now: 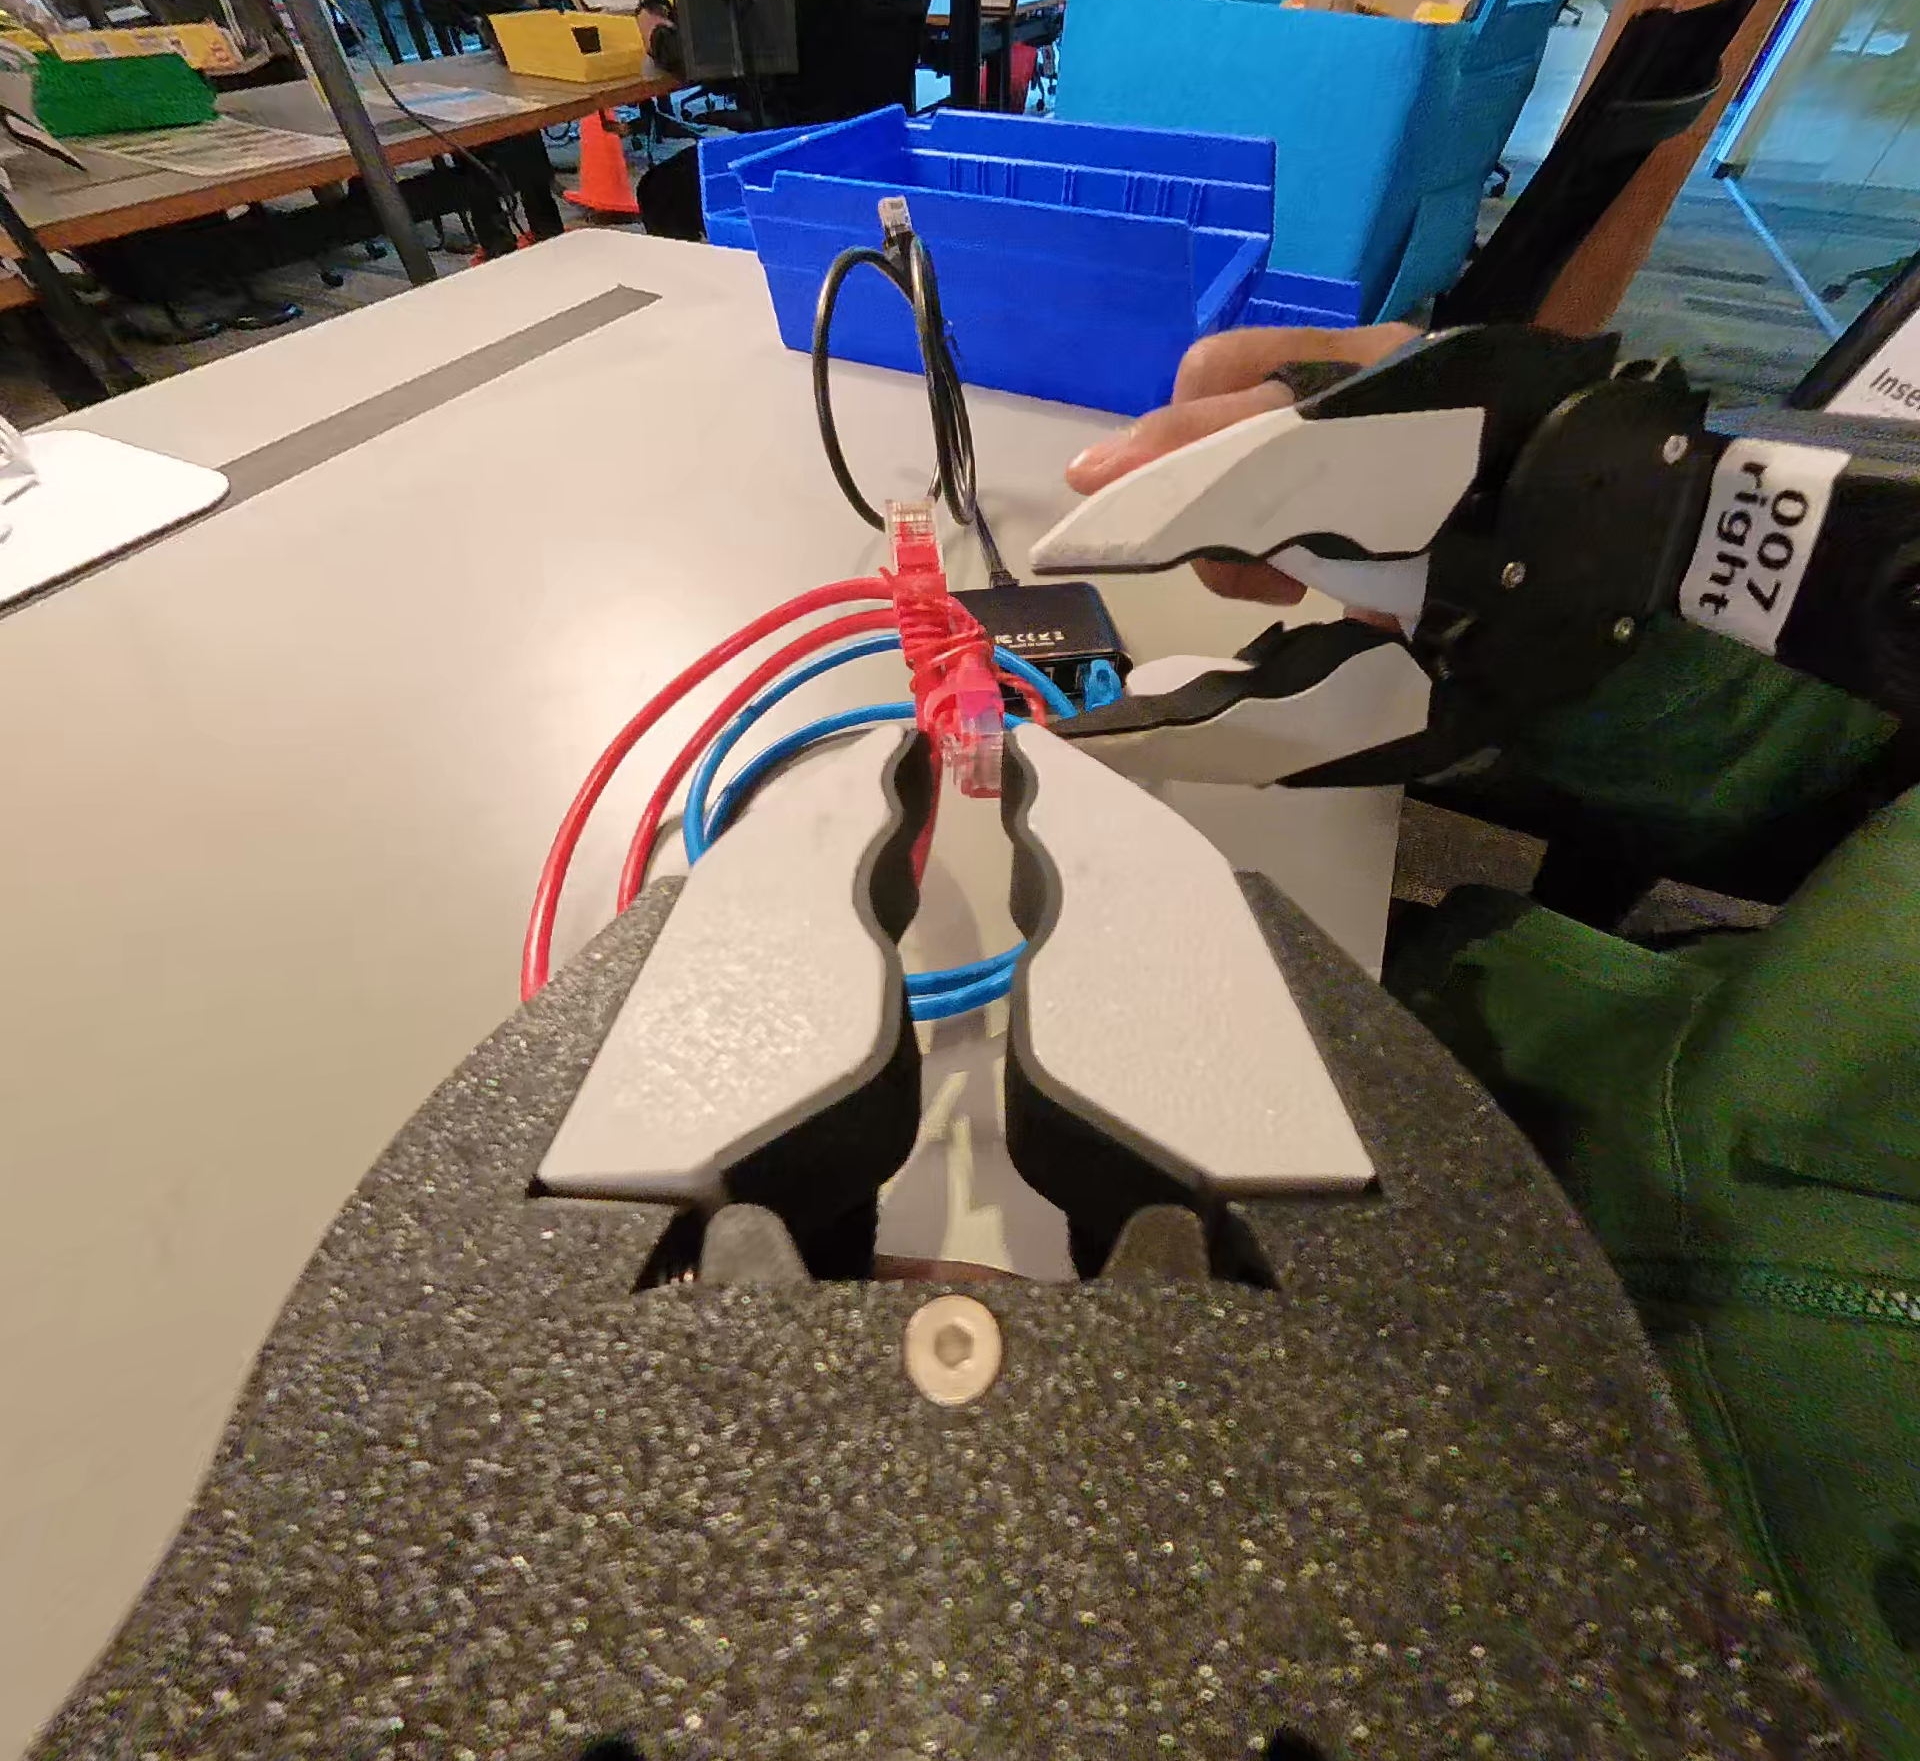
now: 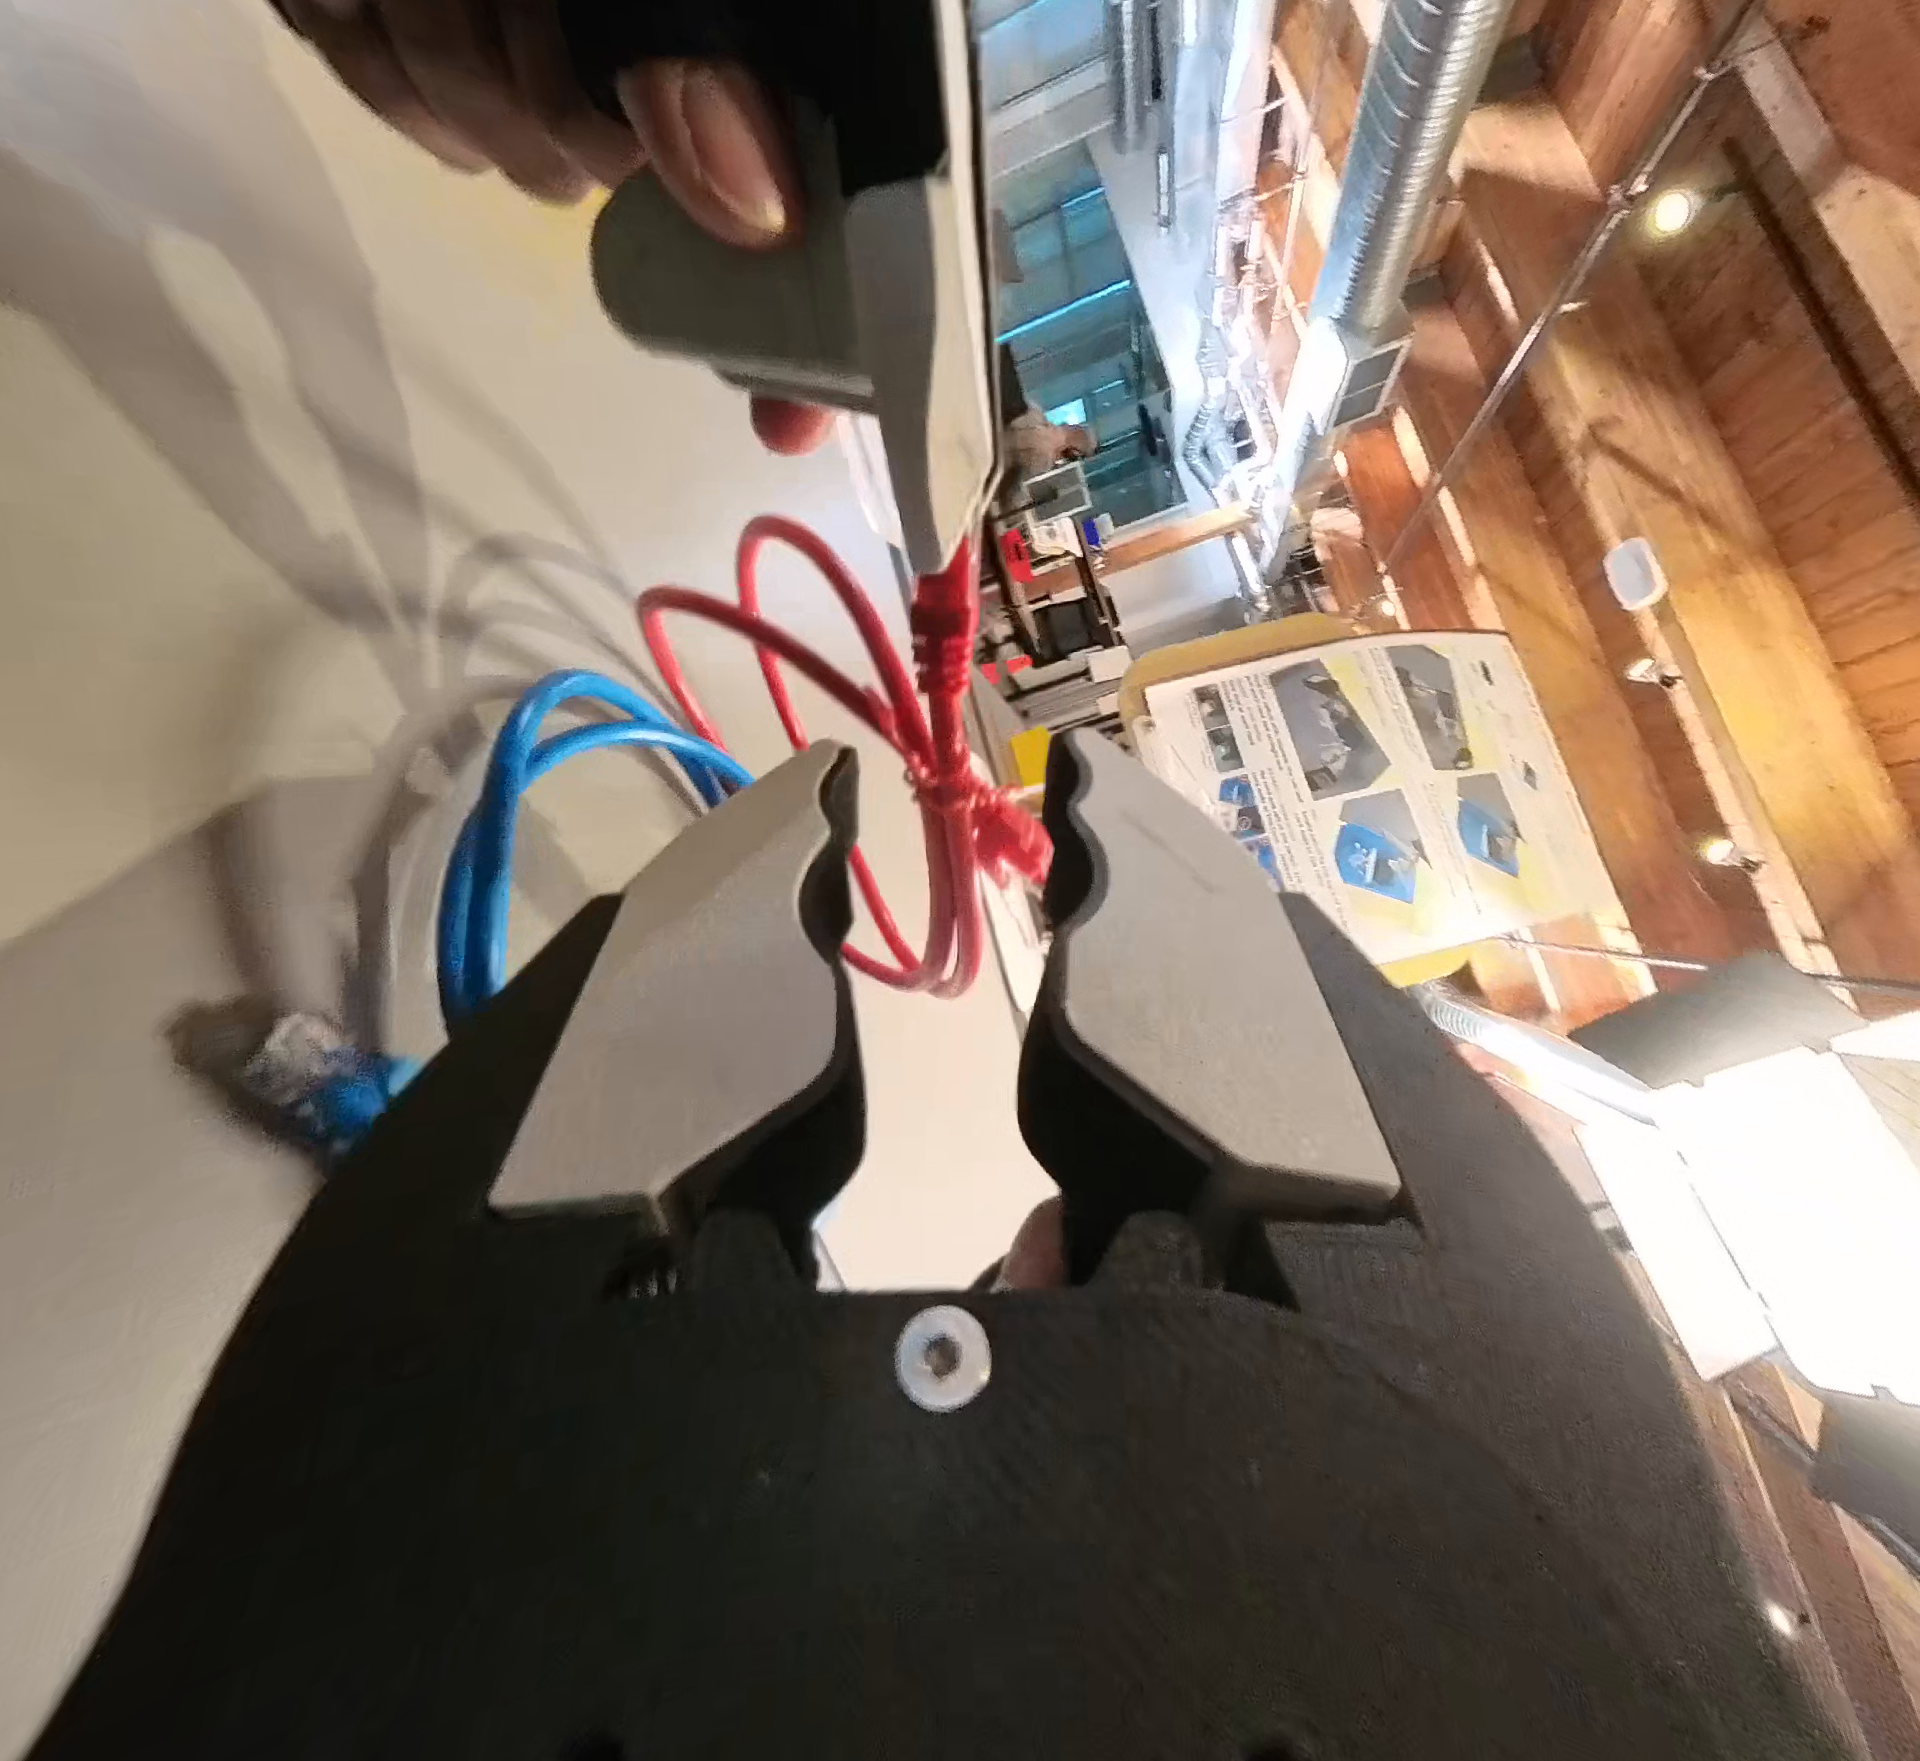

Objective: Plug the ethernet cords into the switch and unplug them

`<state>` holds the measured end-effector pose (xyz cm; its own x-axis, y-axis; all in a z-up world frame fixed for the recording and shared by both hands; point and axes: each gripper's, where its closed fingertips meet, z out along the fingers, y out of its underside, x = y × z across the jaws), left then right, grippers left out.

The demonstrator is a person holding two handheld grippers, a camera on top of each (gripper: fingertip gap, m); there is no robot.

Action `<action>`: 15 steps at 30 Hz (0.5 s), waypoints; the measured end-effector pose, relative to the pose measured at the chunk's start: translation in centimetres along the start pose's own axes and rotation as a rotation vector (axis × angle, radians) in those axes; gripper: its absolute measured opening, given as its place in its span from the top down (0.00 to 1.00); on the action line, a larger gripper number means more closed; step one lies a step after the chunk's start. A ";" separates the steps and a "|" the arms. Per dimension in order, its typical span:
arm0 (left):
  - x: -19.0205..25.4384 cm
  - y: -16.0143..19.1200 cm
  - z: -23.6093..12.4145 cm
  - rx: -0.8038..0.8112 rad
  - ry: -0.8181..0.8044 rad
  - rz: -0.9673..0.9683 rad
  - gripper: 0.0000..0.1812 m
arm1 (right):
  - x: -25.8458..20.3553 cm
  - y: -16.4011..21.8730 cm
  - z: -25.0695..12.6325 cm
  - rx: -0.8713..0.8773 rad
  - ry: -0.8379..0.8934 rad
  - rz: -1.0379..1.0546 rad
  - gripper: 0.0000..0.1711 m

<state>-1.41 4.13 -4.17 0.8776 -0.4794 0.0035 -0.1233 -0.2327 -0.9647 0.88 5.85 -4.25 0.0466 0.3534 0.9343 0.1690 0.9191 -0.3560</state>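
The red ethernet cord (image 1: 914, 610) is coiled and tied in a bundle. My left gripper (image 1: 966, 740) is shut on its lower plug (image 1: 975, 745) and holds the bundle above the white table (image 1: 312, 672); its other plug (image 1: 912, 527) points up. The small black switch (image 1: 1049, 631) lies just behind, with a blue plug (image 1: 1096, 677) in its front and a black cord (image 1: 894, 381) at its back. My right gripper (image 1: 1055, 641) is open, with one finger over the switch and one before it. In the right wrist view my right gripper (image 2: 951, 755) gapes around the red bundle (image 2: 940, 797).
Blue cord loops (image 1: 769, 755) lie under the red one. Blue bins (image 1: 1039, 257) stand behind the switch at the table's far edge. A person's green sleeve (image 1: 1662, 1036) is at the right. A grey strip (image 1: 436, 392) crosses the table's left side.
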 end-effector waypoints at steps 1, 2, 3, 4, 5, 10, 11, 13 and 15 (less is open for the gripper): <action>0.0 0.0 -0.1 0.004 0.001 -0.002 0.93 | -0.2 0.4 -0.1 -0.011 -0.027 -0.015 0.79; -0.1 -0.1 -0.2 0.008 0.002 -0.005 0.93 | -0.4 0.8 -0.2 -0.019 -0.050 -0.033 0.77; 0.0 -0.1 -0.2 0.011 0.005 -0.006 0.93 | -0.5 1.1 -0.3 -0.019 -0.059 -0.048 0.76; 0.0 -0.2 -0.2 0.013 0.012 -0.006 0.93 | -0.4 1.4 -0.4 -0.020 -0.054 -0.057 0.76; 0.2 -0.2 -0.2 0.012 0.020 -0.006 0.93 | -0.3 1.5 -0.4 -0.021 -0.042 -0.063 0.75; 1.2 0.0 0.3 0.003 0.070 0.003 0.93 | -0.4 0.8 -0.2 0.004 -0.002 -0.113 0.75; 1.4 0.1 0.4 -0.001 0.081 0.006 0.93 | -0.6 0.8 -0.1 0.001 0.004 -0.130 0.76; 1.8 0.2 0.6 -0.007 0.099 0.009 0.93 | -0.7 0.9 0.1 -0.004 0.019 -0.156 0.80; 1.9 0.1 0.6 -0.003 0.101 0.009 0.93 | -0.7 1.1 0.2 -0.014 0.040 -0.170 0.85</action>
<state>0.50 3.76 -4.46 0.8250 -0.5647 0.0215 -0.1326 -0.2304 -0.9640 0.82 6.63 -5.26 0.0555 0.1855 0.9811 0.1918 0.9623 -0.1928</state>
